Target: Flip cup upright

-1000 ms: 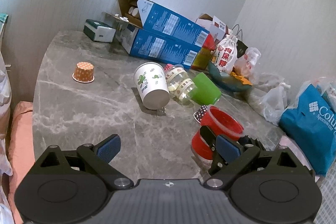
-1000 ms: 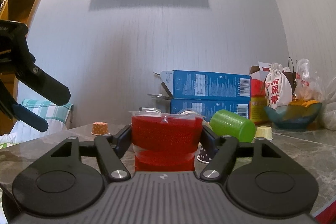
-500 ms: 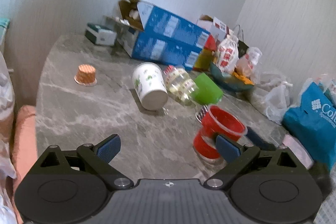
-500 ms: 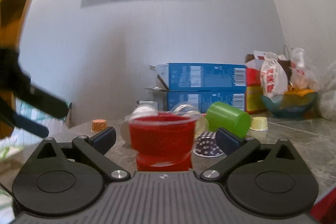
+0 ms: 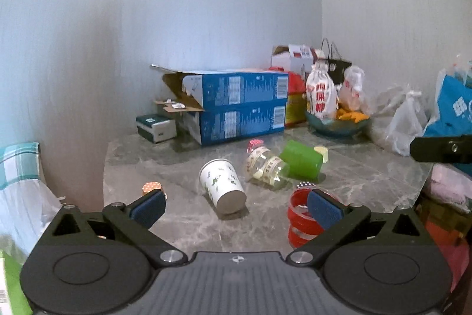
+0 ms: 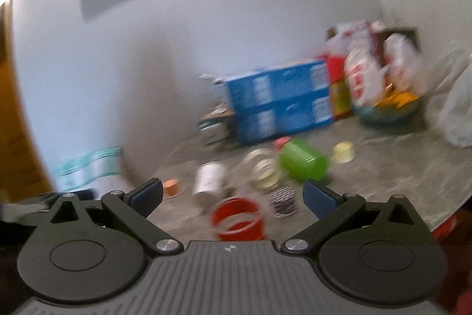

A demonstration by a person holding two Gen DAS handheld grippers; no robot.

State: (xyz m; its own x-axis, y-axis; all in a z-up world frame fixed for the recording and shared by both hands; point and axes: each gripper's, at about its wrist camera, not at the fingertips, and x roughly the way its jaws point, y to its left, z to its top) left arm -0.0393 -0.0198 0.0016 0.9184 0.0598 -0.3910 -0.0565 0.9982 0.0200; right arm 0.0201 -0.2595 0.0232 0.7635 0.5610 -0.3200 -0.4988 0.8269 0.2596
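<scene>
The red cup (image 6: 237, 216) stands upright on the marble table (image 6: 383, 167), at twelve o'clock from the released right gripper (image 6: 233, 195); the left gripper (image 5: 236, 207) is spread wide too.

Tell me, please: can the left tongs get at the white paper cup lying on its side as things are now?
Probably yes. The left tongs are open and empty, and the white paper cup lies just ahead between the fingers, with bare table before it. The red cup stands off to the side.

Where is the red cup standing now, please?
In both wrist views the red cup stands upright on the near part of the marble table, in front of the lying green cup and right of the white paper cup.
</scene>
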